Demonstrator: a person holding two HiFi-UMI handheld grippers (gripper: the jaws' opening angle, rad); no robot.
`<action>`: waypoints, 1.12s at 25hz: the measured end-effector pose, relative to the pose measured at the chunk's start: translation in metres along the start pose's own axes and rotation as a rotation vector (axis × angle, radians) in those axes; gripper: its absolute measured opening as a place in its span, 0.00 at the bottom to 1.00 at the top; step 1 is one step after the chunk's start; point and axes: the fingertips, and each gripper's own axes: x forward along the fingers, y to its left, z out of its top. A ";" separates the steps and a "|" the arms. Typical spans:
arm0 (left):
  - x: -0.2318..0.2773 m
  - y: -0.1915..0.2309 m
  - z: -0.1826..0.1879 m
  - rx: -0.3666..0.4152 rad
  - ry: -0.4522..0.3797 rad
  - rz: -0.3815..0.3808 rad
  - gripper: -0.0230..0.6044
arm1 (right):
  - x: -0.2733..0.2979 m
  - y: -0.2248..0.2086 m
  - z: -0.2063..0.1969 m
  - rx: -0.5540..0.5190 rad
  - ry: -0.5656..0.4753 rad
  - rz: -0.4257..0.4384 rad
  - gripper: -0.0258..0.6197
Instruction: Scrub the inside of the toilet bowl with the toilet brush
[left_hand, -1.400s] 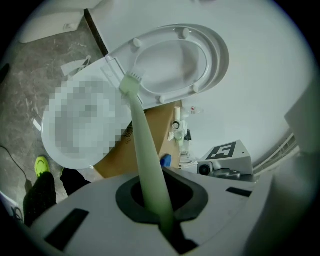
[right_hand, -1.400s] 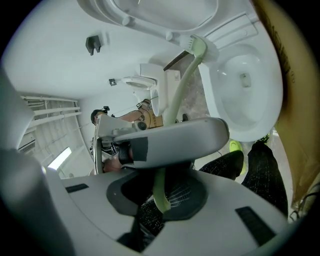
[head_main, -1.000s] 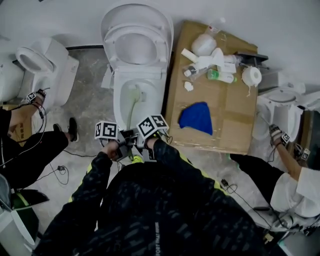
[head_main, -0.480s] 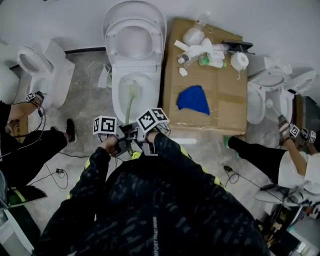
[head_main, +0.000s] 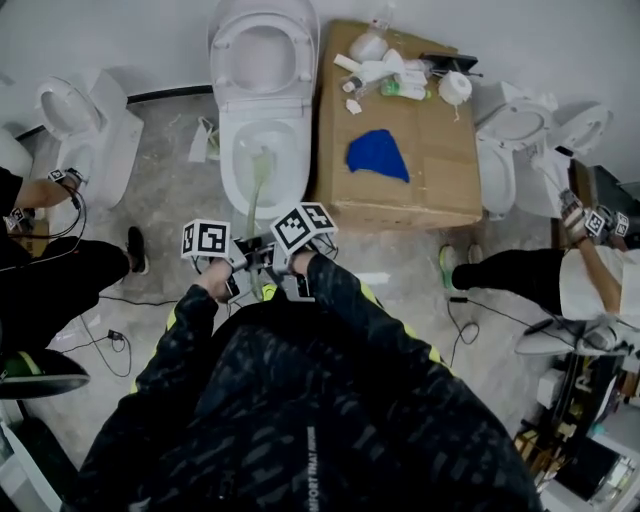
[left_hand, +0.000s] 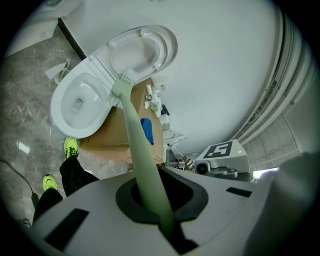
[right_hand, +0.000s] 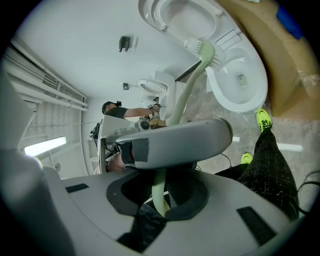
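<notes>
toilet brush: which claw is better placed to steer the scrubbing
Probably the left claw: it grips the toilet brush ahead of the right claw, nearer the bristles at the toilet bowl. The right claw only holds the tail end.

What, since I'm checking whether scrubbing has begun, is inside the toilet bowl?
The toilet brush head hangs at the rear of the toilet bowl. Its basin and drain hole show bare. The brush covers part of the back wall; bristle contact cannot be told.
</notes>
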 end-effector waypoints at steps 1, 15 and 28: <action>-0.003 -0.005 -0.008 -0.008 0.000 -0.003 0.05 | 0.001 0.003 -0.008 -0.003 -0.003 -0.003 0.14; -0.008 -0.034 -0.071 0.016 -0.022 0.003 0.05 | -0.009 0.017 -0.076 -0.049 -0.015 0.015 0.14; 0.002 -0.047 -0.080 0.043 -0.016 0.027 0.05 | -0.025 0.020 -0.084 -0.080 -0.055 0.056 0.14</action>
